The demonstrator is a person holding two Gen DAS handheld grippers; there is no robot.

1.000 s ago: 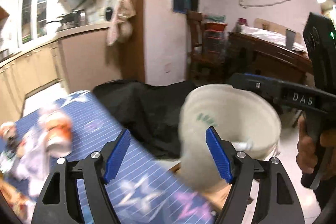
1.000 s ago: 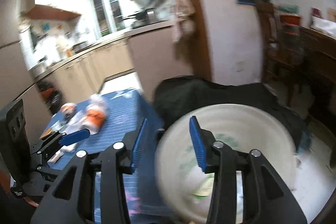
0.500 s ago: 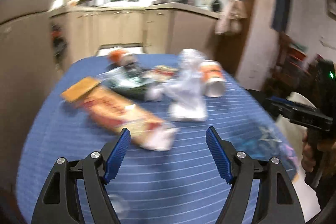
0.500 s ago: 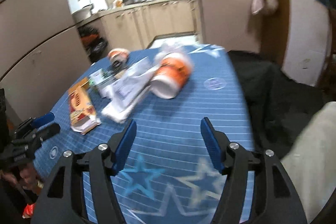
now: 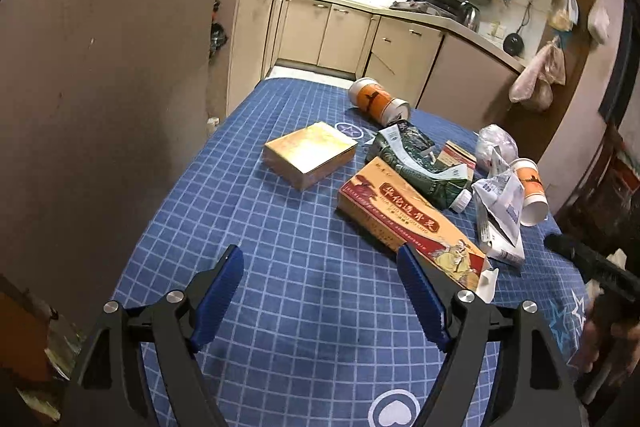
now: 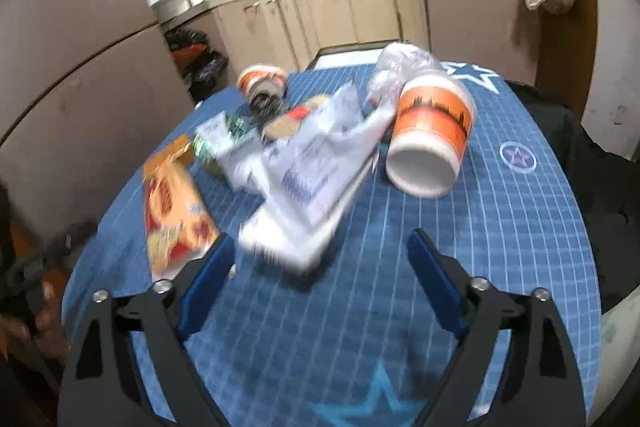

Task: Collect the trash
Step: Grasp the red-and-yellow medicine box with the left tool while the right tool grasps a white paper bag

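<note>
Trash lies on a blue checked tablecloth (image 5: 304,291): a gold box (image 5: 310,154), a long red and orange carton (image 5: 412,227), a crushed green carton (image 5: 416,163), crumpled white paper (image 5: 500,215) and two orange and white cups (image 5: 378,99) (image 5: 530,191). My left gripper (image 5: 320,291) is open and empty above the near cloth. My right gripper (image 6: 316,275) is open and empty, just short of the white paper (image 6: 312,183). The near cup (image 6: 430,137) lies on its side to the right of the paper, the red carton (image 6: 172,211) to the left.
A brown fridge (image 5: 100,107) stands close on the left of the table. Kitchen cabinets (image 5: 344,35) run along the back. A black cloth (image 6: 592,155) lies off the table's right side. A pale bucket rim (image 6: 616,347) shows at the lower right.
Both grippers have swung from the white bucket to the table. The left one now faces the boxes, the right one has come nearer the white paper and cup.
</note>
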